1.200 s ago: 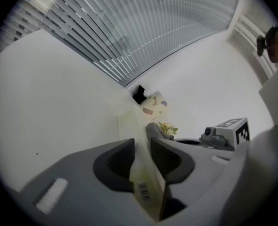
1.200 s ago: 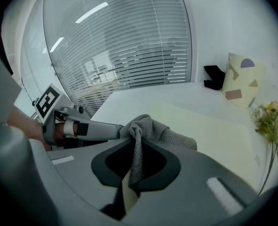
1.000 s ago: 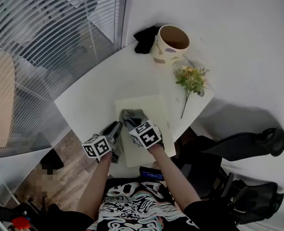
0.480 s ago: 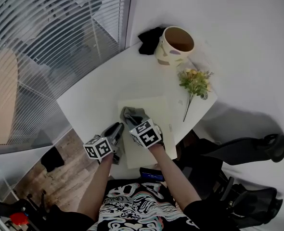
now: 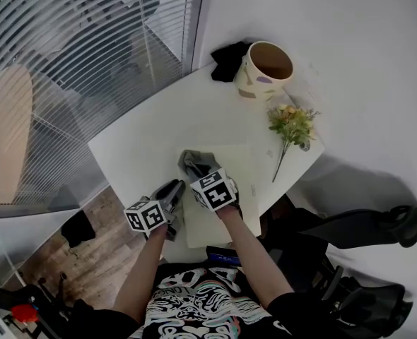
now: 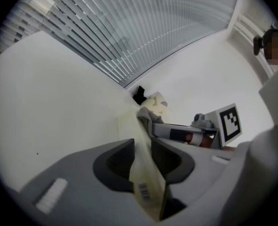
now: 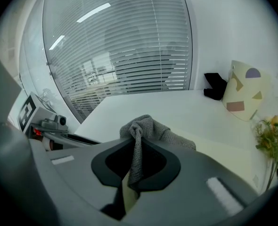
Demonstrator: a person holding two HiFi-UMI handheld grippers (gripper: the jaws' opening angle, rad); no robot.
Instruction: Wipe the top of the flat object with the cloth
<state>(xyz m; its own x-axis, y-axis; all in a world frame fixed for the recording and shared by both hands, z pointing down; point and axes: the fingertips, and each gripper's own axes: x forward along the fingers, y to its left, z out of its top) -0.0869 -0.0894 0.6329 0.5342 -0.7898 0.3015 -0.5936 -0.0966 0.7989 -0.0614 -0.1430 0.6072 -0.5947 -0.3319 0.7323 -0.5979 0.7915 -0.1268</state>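
Head view: grey knitted cloth [image 5: 194, 162] on far-left corner of pale yellow flat rectangular board [image 5: 237, 169]; left gripper view: left gripper [image 6: 143, 150] clamps the board's near-left edge; right gripper view: right gripper [image 7: 135, 149] pinches the cloth, wiping apparently barely begun

Right tongs [image 5: 198, 177] pushed cloth [image 5: 194, 161] farther along flat object [image 5: 241, 169].

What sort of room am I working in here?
Probably an office or meeting room: a white table beside a glass wall with blinds, and black office chairs at the side.
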